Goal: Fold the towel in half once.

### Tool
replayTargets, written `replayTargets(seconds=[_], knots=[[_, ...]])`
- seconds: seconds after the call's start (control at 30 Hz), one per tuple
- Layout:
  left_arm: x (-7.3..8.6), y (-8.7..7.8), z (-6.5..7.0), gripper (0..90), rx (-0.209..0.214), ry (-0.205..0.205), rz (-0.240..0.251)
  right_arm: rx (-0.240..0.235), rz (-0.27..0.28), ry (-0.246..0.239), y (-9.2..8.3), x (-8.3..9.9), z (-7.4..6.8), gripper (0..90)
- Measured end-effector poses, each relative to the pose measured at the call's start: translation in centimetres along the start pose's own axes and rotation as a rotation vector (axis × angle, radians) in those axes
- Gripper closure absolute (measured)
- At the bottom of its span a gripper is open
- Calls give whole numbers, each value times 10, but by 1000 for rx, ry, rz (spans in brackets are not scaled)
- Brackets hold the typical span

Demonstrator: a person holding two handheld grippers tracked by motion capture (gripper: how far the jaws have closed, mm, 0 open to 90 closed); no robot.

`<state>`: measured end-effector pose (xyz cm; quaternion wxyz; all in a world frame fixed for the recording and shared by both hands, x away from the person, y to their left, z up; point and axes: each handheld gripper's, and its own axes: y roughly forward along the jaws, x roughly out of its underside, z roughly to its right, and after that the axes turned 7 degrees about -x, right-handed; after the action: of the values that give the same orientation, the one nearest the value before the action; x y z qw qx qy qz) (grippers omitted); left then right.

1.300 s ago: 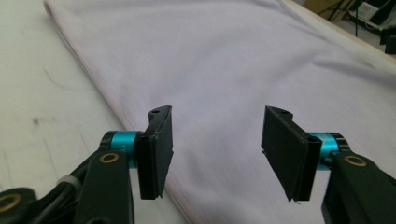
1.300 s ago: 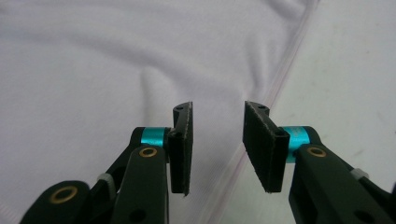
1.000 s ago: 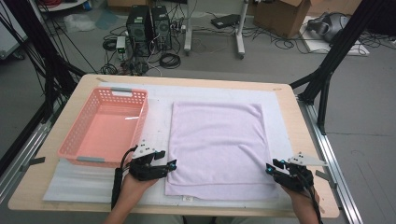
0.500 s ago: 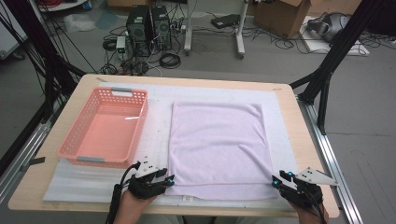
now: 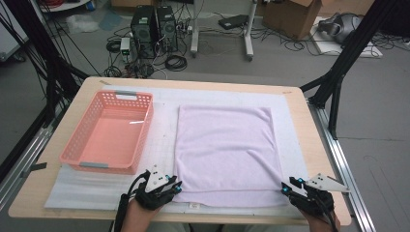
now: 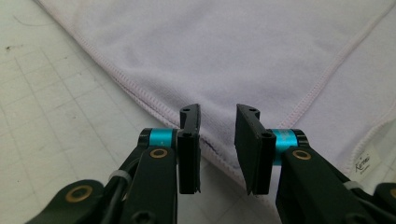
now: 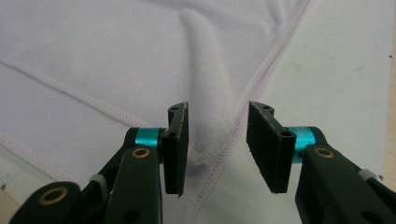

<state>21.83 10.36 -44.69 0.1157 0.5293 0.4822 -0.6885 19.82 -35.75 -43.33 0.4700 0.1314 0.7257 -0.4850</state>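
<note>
Towel [image 5: 225, 152] spread flat on mat [image 5: 159, 140], right of basket [image 5: 110, 133]; left gripper [image 5: 170, 187] at near left corner, right gripper [image 5: 289, 186] at near right.

Three cameras on my table

One hangs high above my side, looking forward and down on the whole table [image 5: 58, 193] and the floor beyond. One rides each gripper, close and low, looking along its jaws at a near corner of the towel [image 5: 227, 150], the part every view shares.
</note>
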Motion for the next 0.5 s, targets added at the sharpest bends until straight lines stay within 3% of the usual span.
replayTargets(seconds=[0.2,0.3,0.43,0.5], knots=[[2,4,1,705,-12,-9,-39,-2,-2,4,0,0,0,583],[2,6,4,729,-16,14,-42,-4,-6,1,1,0,-1,582],[1,7,9,850,-31,50,-41,-6,-15,-6,3,0,-2,584],[0,6,8,863,-26,27,-36,-4,-13,-7,3,0,-2,585]])
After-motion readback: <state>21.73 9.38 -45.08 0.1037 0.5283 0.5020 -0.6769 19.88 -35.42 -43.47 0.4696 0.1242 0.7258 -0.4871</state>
